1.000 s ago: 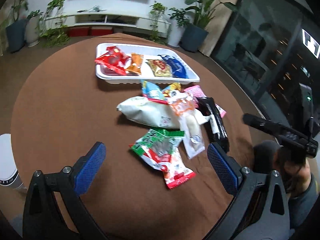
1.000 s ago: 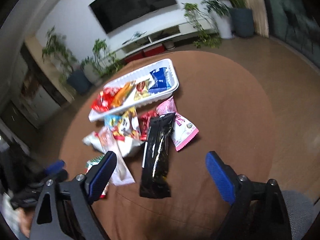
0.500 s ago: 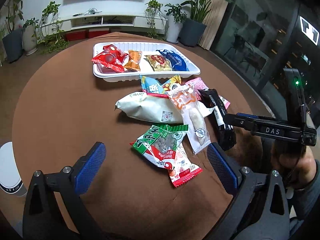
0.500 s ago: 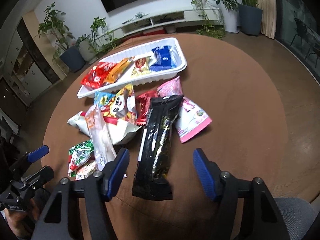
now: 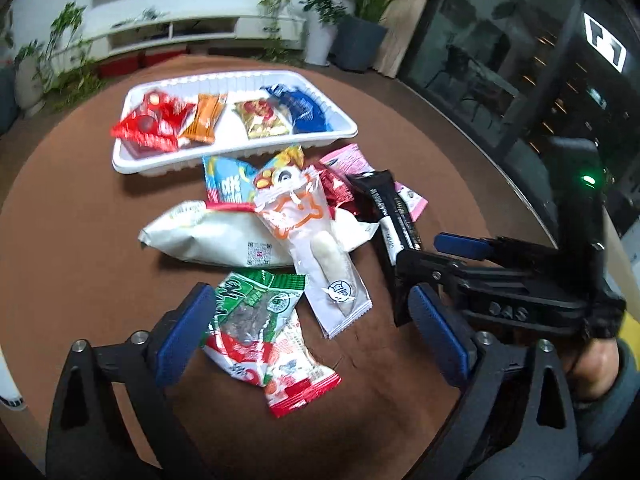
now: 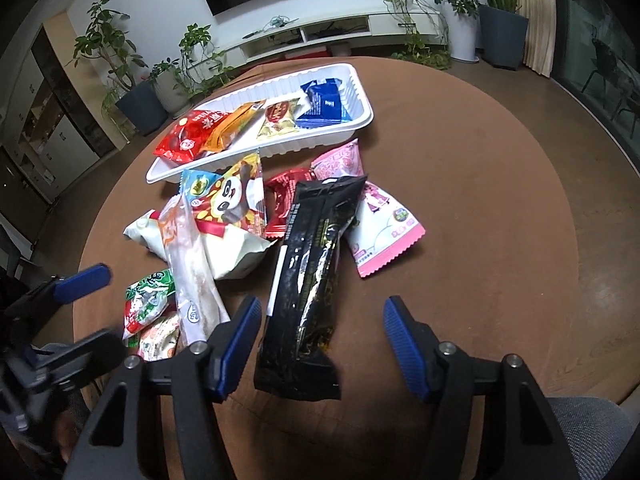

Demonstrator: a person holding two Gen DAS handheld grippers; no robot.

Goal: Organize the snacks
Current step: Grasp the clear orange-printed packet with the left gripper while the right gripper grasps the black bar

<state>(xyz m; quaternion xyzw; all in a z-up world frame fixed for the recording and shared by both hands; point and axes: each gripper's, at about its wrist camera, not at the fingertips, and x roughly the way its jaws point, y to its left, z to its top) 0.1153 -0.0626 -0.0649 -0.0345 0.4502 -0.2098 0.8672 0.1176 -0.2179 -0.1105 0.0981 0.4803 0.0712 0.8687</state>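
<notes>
At lower centre of the right wrist view, the right gripper [image 6: 320,344] stands half-open astride the black packet [image 6: 310,280] on the tabletop [image 6: 480,184], a light, slippery, crinkly wrapper likely best pinched across its near end.

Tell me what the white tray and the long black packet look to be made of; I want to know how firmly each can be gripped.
White tray: looks like thin moulded plastic, matte to slightly glossy, going by its ribbed walls and rolled rim. Long black packet: seems to be glossy plastic or foil film, since it shows crinkles, bright glints and a crimped end seal. Neither look settles the exact material.
</notes>
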